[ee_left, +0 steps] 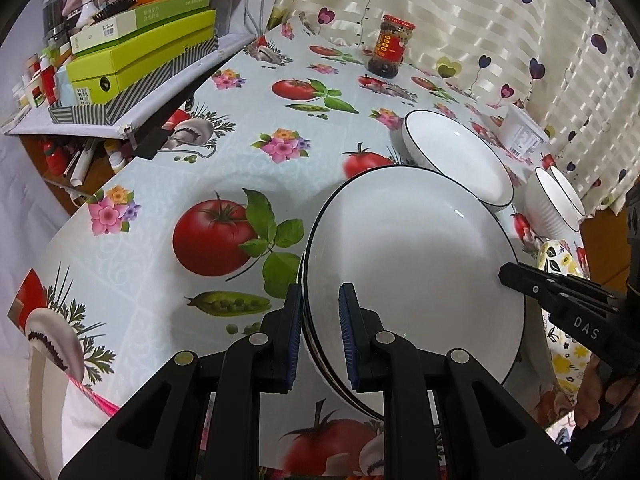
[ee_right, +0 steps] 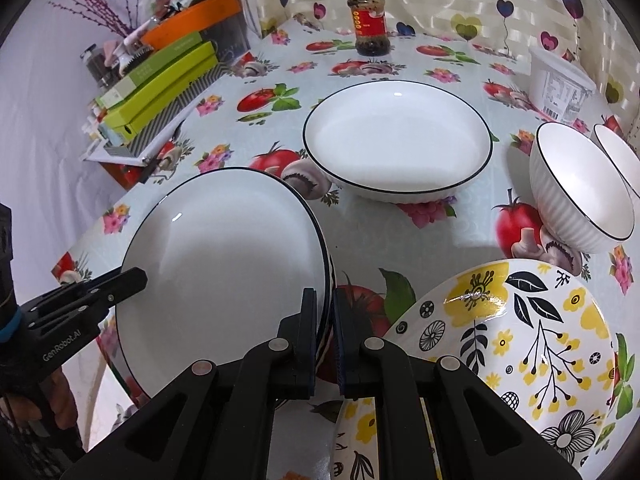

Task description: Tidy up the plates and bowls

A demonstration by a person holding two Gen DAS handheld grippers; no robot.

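Observation:
A stack of white black-rimmed plates (ee_left: 420, 264) sits on the table near me; it also shows in the right wrist view (ee_right: 224, 264). My left gripper (ee_left: 320, 336) is shut on the stack's left rim. My right gripper (ee_right: 325, 336) is shut on its right rim. A shallow white bowl (ee_right: 396, 148) stands behind the stack, also in the left wrist view (ee_left: 460, 156). Two ribbed white bowls (ee_right: 580, 192) lie tilted at the right. A yellow-flowered plate (ee_right: 520, 344) lies beside my right gripper.
The table has a vegetable-print cloth (ee_left: 224, 148). A sauce jar (ee_right: 370, 22) stands at the back by the heart-print curtain (ee_left: 500, 20). A white plastic tub (ee_right: 560, 84) is at back right. Green boxes (ee_left: 140, 56) are stacked on a tray at the left.

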